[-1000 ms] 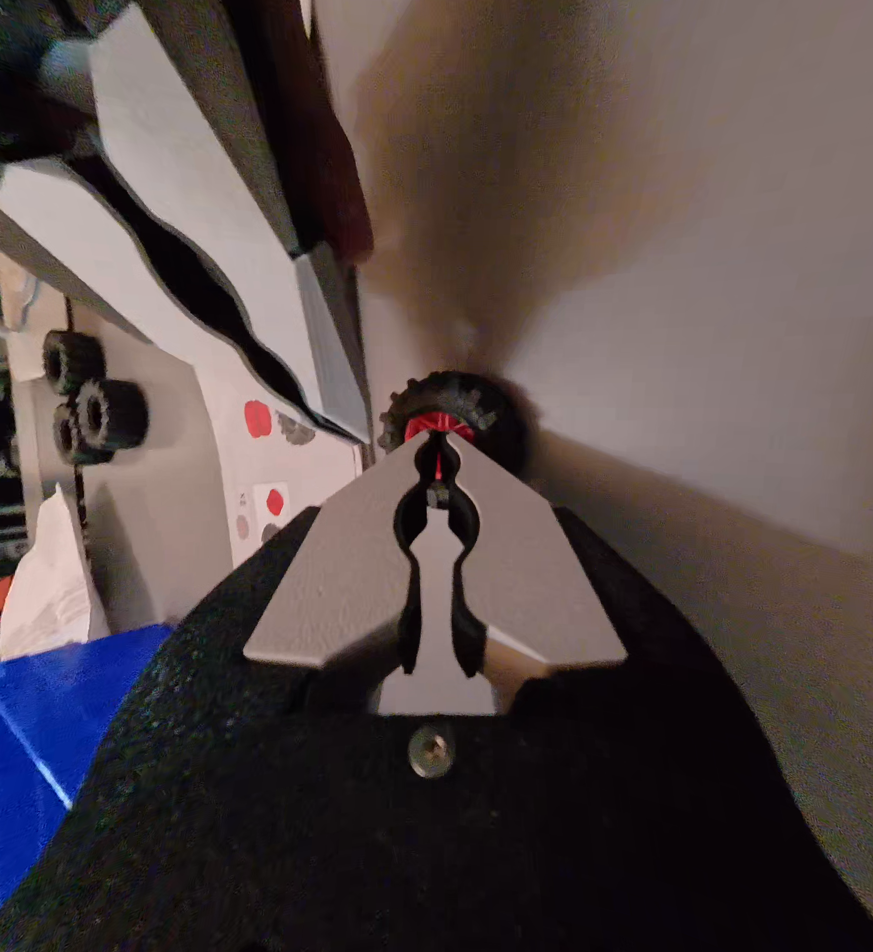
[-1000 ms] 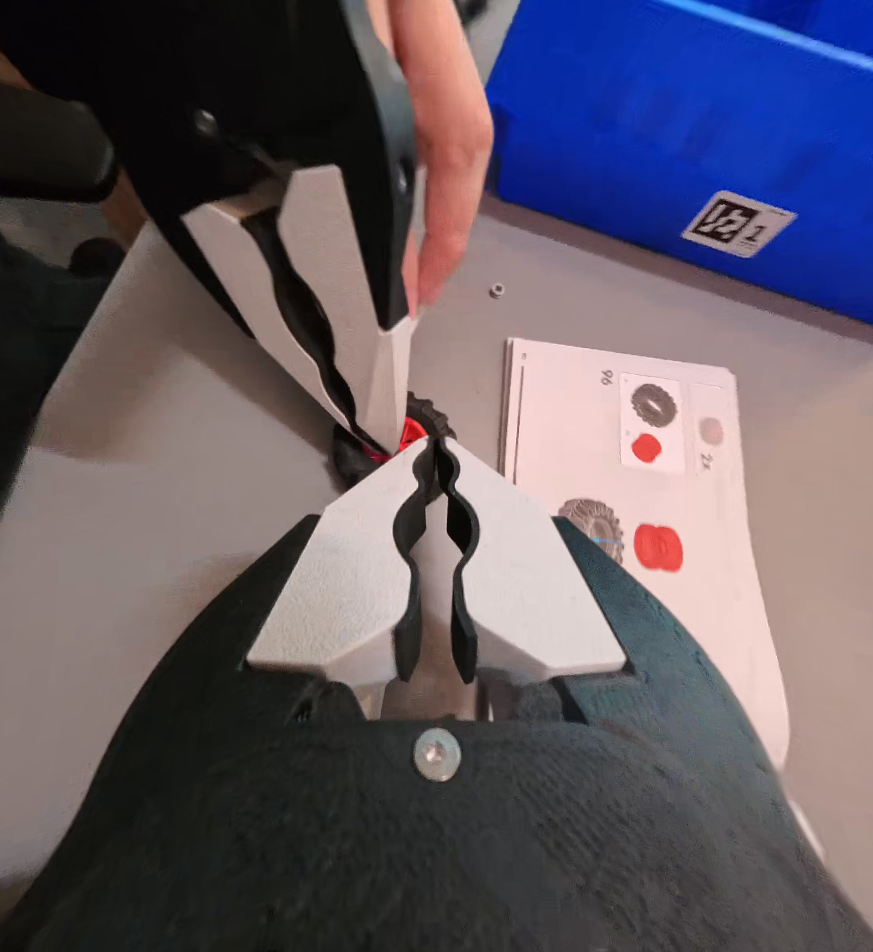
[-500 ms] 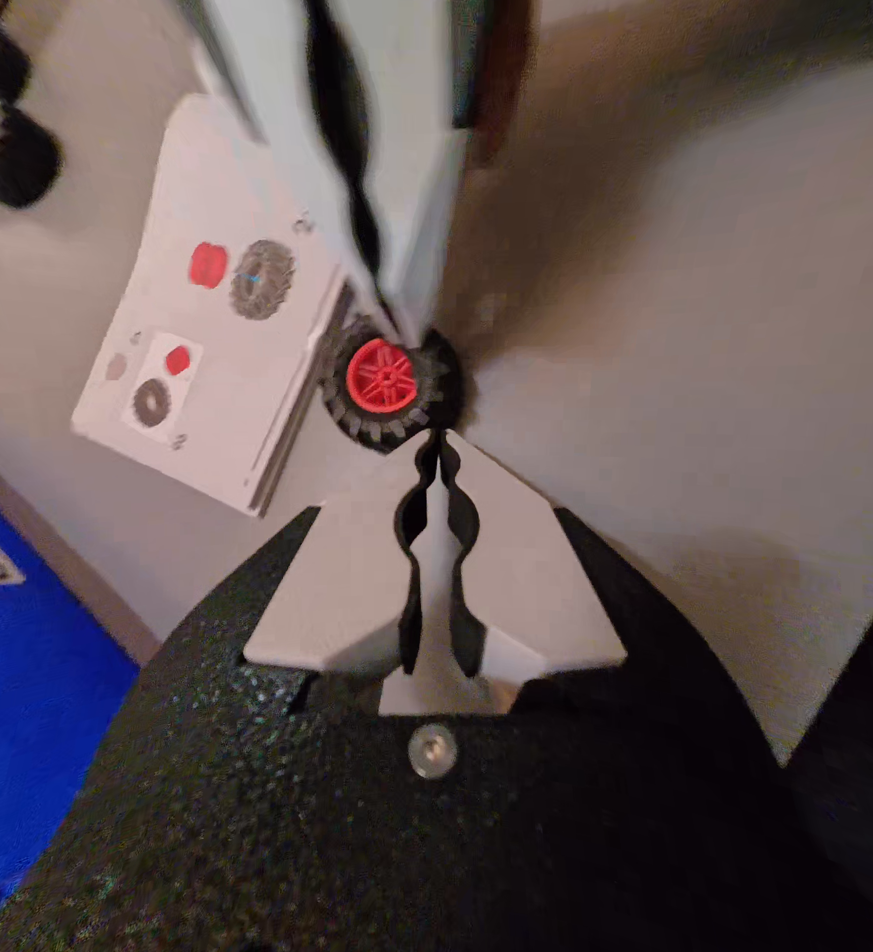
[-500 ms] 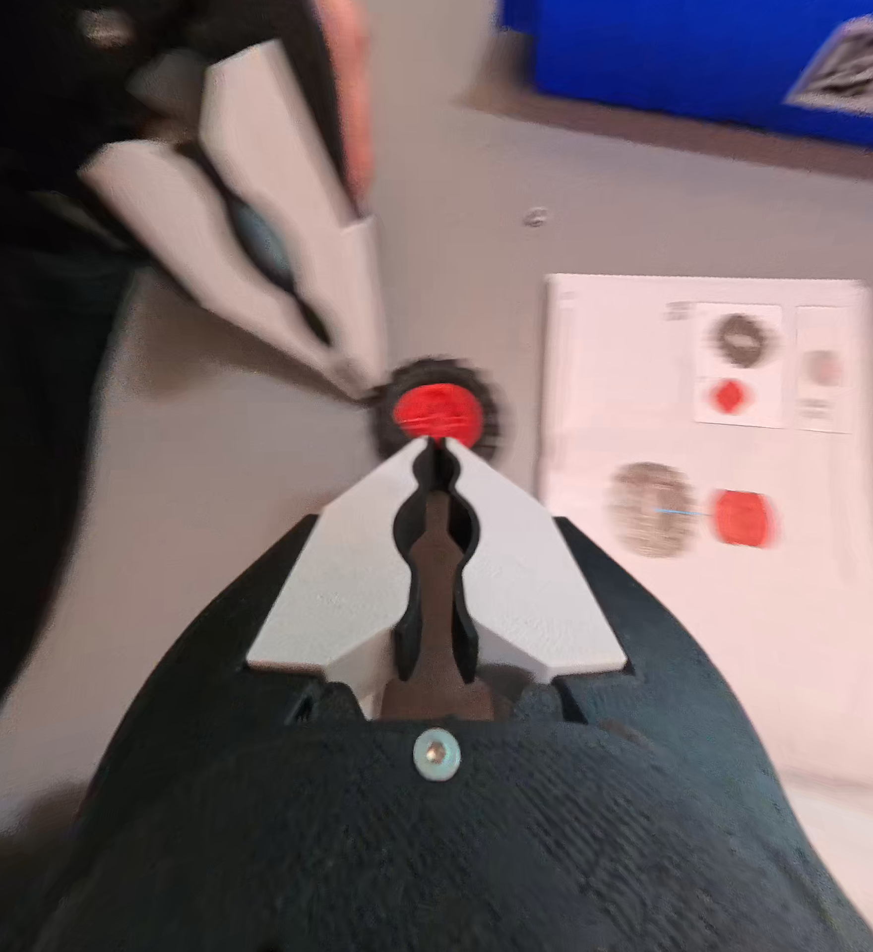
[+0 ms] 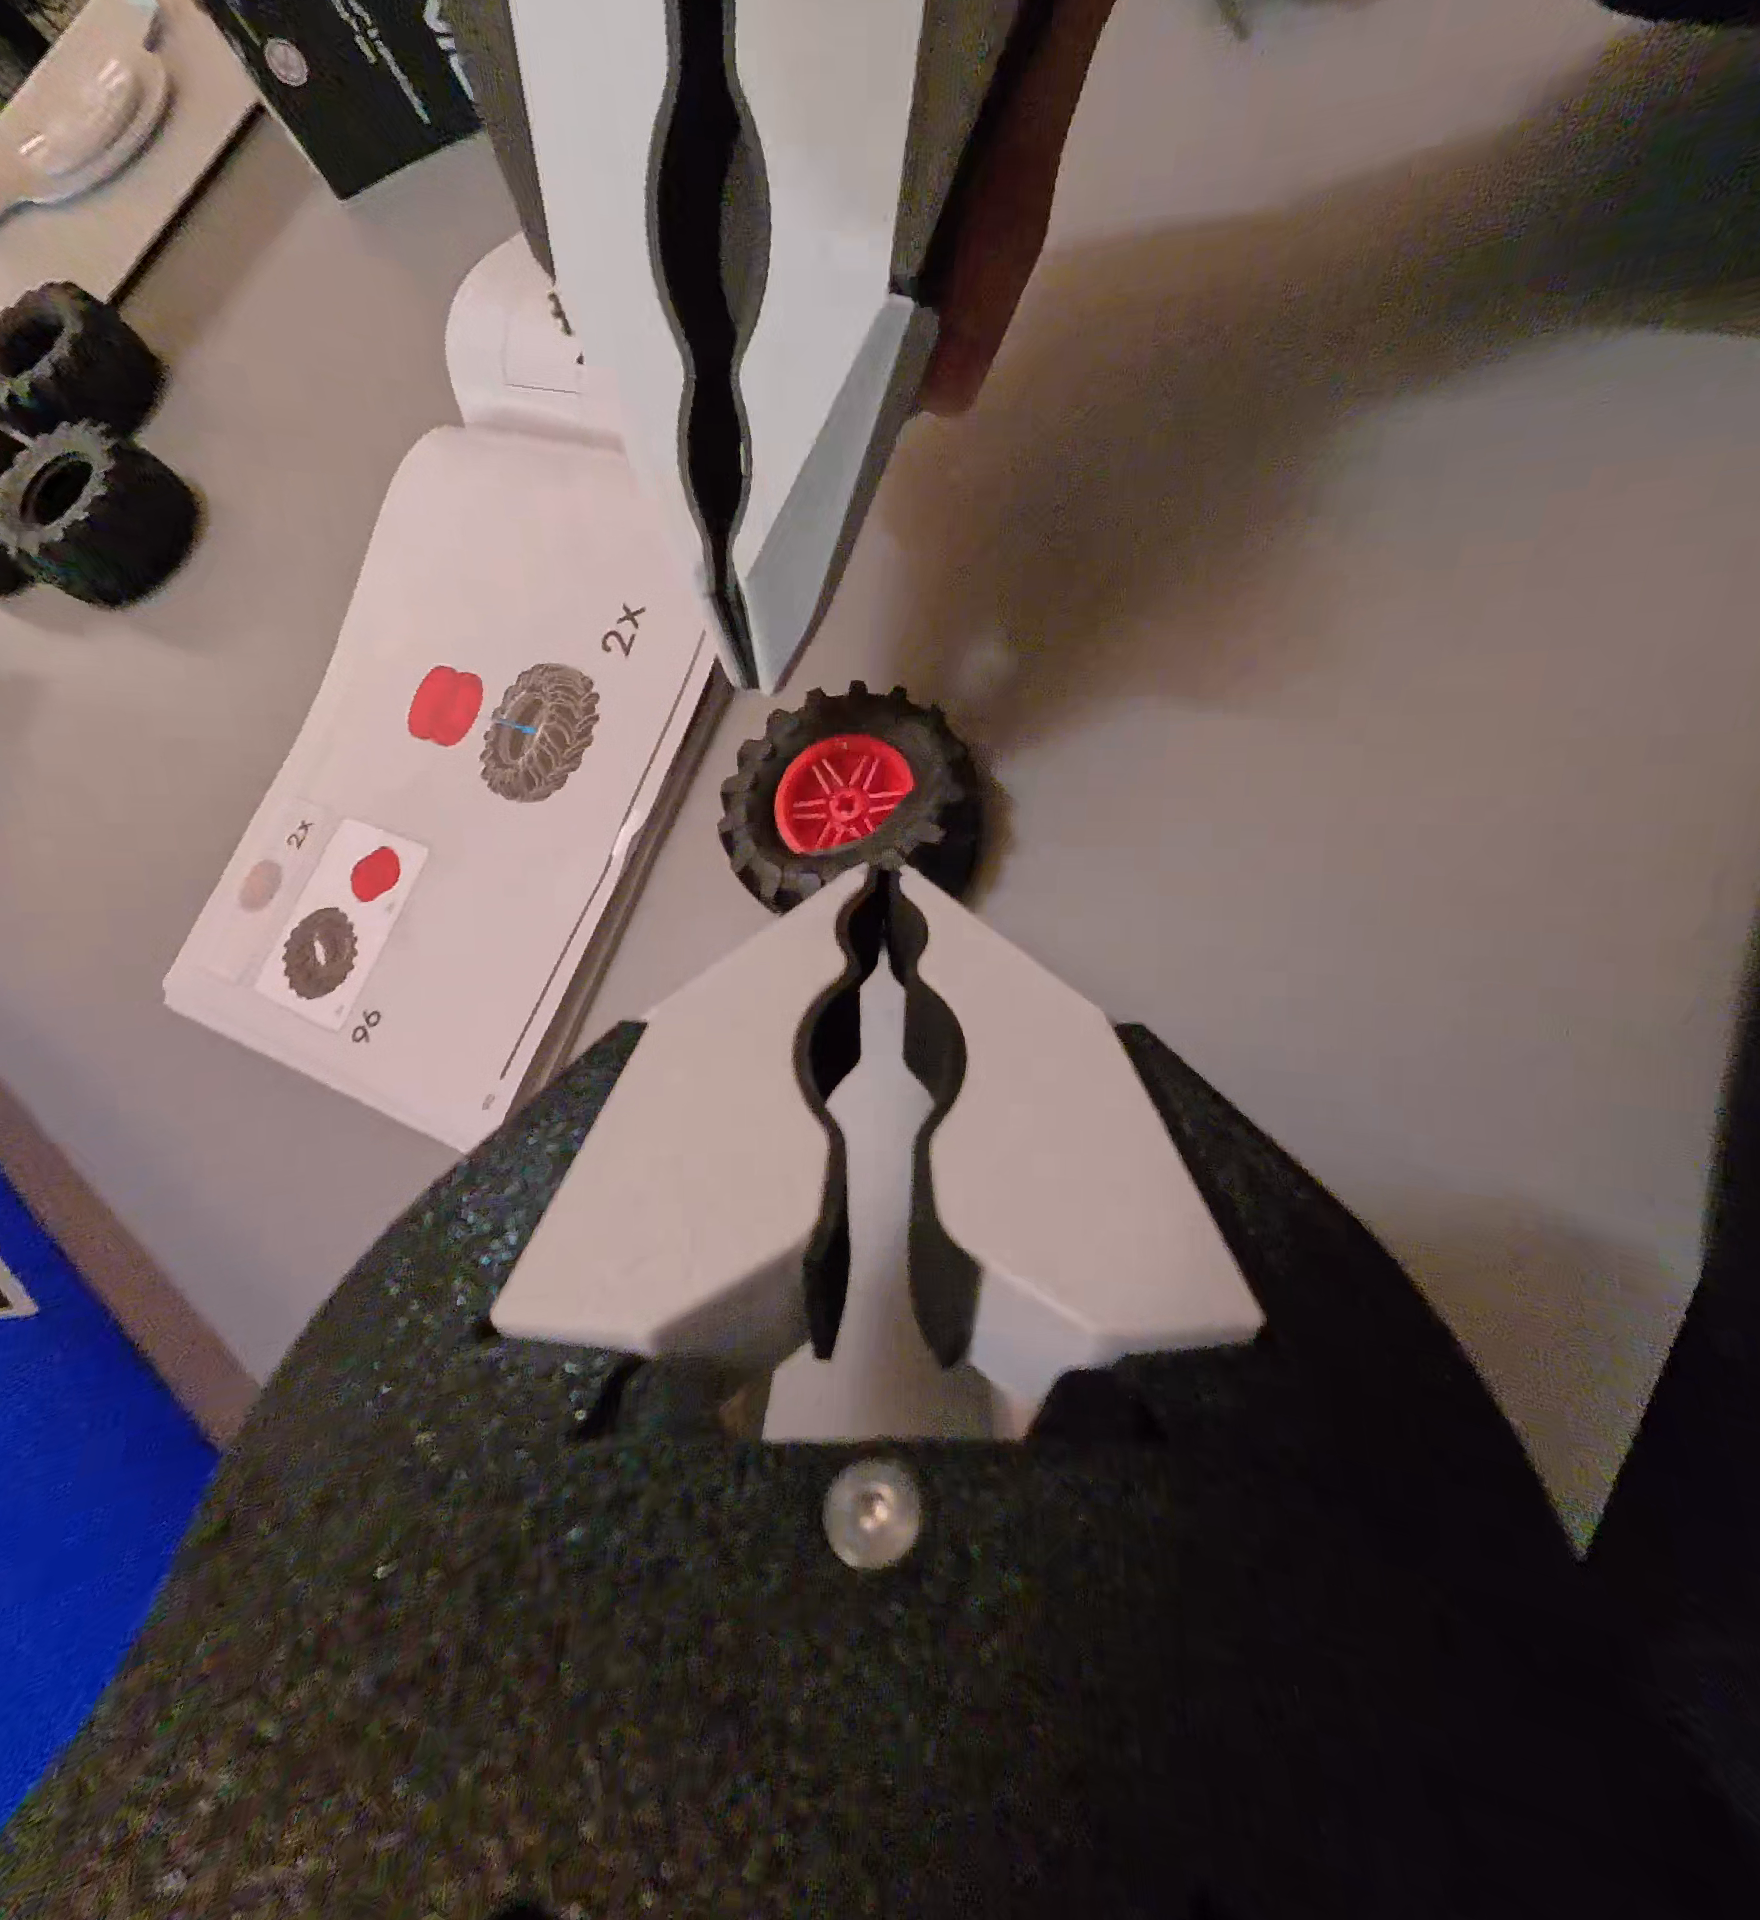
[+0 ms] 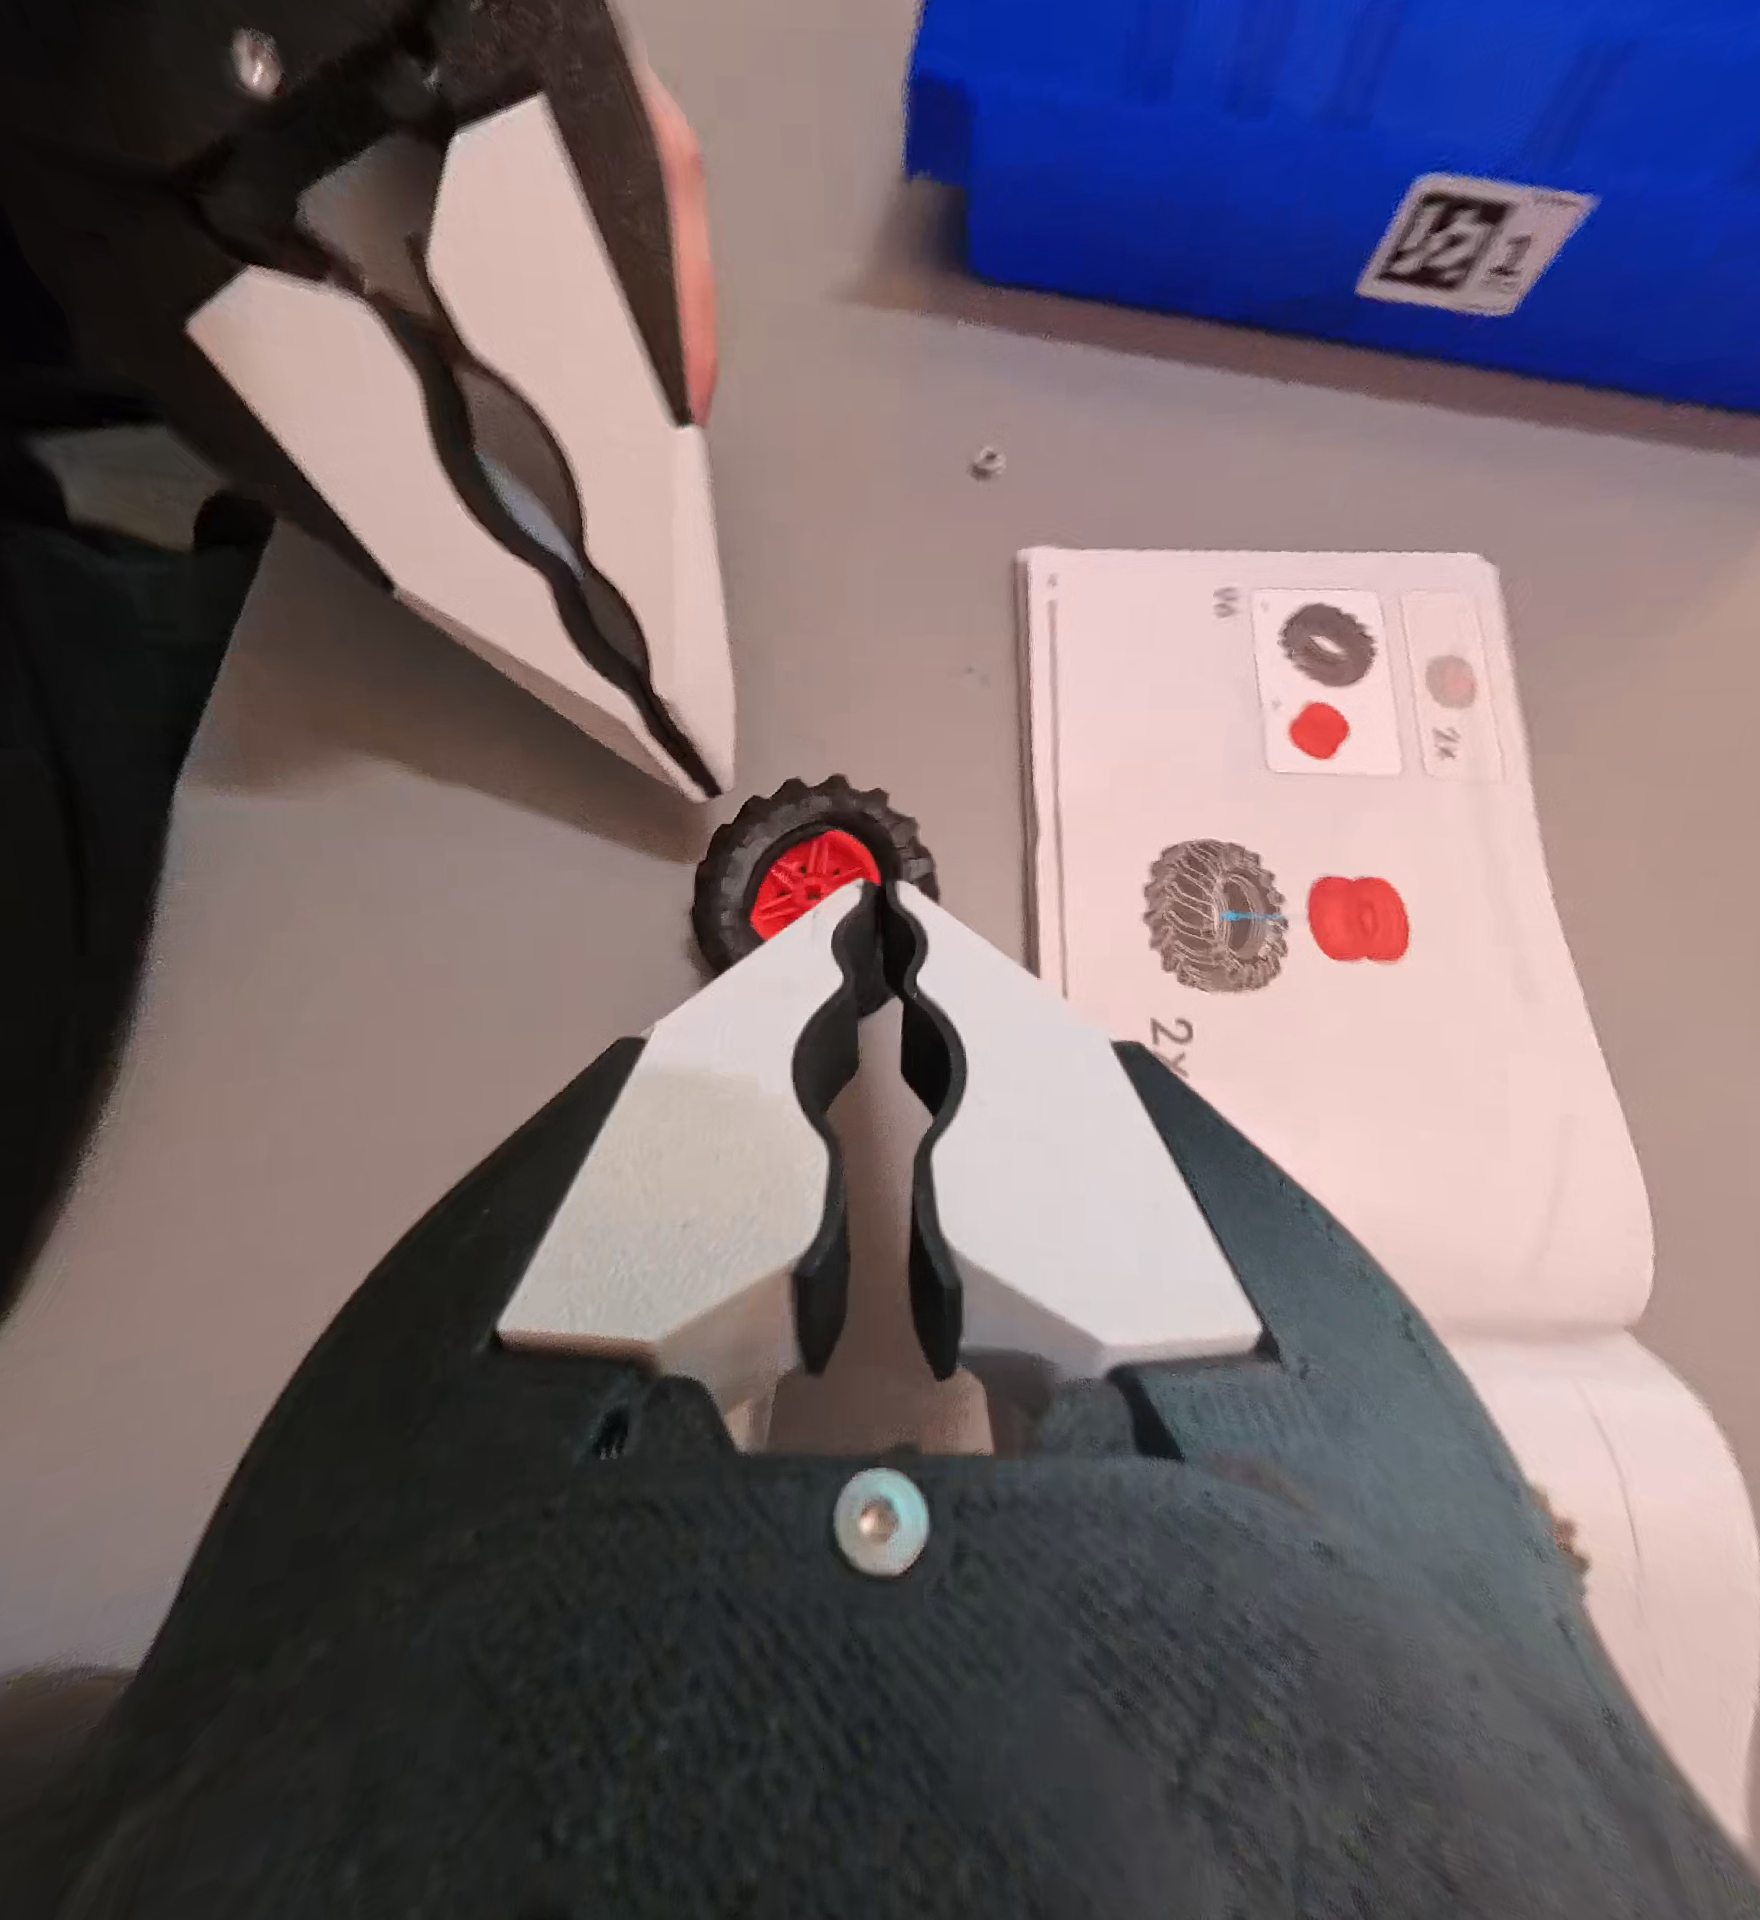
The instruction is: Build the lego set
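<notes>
wheel: the black tyre with the red hub [image 5: 848, 798] lies flat on the grey table [image 5: 1375, 727], hub face up, right at the edge of the instruction booklet [image 5: 460, 790]. nothing grips it.
left gripper: your left gripper [image 5: 874, 883] has its fingers drawn together, only a thin slit at the tips, nothing between them. the tips sit at the near rim of the tyre; touching or just short, you can't tell from here.
right gripper: your right gripper [image 6: 876, 888] is pinched narrow too, tips almost meeting, holding nothing. in its own view the tips overlap the hub side of the wheel [image 6: 811, 873]; in the left wrist view it [image 5: 741, 665] comes in from the far side and ends just beside the tyre's upper left rim.
both grippers: they point at the wheel from opposite sides, the wheel between them. from the right wrist view the left gripper [image 6: 704, 784] stops just off the tyre's edge, with a fingertip of your hand [image 6: 694, 301] showing behind it.
booklet: open on the table, page showing drawings of a tyre and a red hub; its pages curl up at one end.
spare tyres: three loose black tyres [image 5: 55, 488] bunched together beyond the booklet, well apart from the wheel.
blue bin: a blue bin [image 6: 1375, 156] with a square printed tag stands past the booklet.
small bit: a tiny grey piece [image 6: 983, 460] lies alone on the table between bin and booklet.
</notes>
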The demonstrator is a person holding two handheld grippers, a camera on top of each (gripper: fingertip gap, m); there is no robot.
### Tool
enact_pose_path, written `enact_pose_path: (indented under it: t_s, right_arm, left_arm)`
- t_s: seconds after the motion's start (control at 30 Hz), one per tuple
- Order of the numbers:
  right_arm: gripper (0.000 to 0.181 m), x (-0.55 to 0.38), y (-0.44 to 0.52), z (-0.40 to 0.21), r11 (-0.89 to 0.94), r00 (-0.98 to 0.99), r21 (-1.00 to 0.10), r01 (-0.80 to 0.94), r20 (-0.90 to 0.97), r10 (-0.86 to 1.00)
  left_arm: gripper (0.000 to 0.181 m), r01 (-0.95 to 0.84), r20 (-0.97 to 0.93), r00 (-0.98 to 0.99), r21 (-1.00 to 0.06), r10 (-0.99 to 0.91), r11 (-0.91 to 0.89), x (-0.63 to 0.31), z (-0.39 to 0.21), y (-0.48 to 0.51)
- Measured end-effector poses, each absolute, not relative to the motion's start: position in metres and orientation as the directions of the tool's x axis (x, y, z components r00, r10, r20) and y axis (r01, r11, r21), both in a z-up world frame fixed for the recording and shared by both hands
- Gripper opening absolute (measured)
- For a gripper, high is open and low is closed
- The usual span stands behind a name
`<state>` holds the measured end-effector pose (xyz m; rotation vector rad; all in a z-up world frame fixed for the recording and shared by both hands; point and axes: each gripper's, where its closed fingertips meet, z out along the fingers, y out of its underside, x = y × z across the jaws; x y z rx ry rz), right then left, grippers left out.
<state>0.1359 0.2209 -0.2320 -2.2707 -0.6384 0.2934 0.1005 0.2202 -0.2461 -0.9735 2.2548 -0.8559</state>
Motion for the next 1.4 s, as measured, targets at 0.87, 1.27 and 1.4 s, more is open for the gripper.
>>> enact_pose_path:
  t_s: [0.87,1.27,1.4]
  right_arm:
    - [0.0,0.123,0.224,-0.26,-0.741,0.788,-0.53,0.411,-0.202,0.582]
    - [0.0,0.122,0.225,-0.26,-0.759,0.817,-0.512,0.404,-0.172,0.55]
    - [0.0,0.123,0.226,-0.26,-0.753,0.823,-0.541,0.374,-0.181,0.539]
  left_arm:
    - [0.0,0.282,-0.353,-0.902,-0.044,0.249,0.959,0.111,-0.258,0.224]
    - [0.0,0.409,-0.193,-0.889,0.073,0.415,0.91,0.103,-0.264,0.223]
    - [0.0,0.38,-0.142,-0.912,0.057,0.385,0.923,0.103,-0.266,0.222]
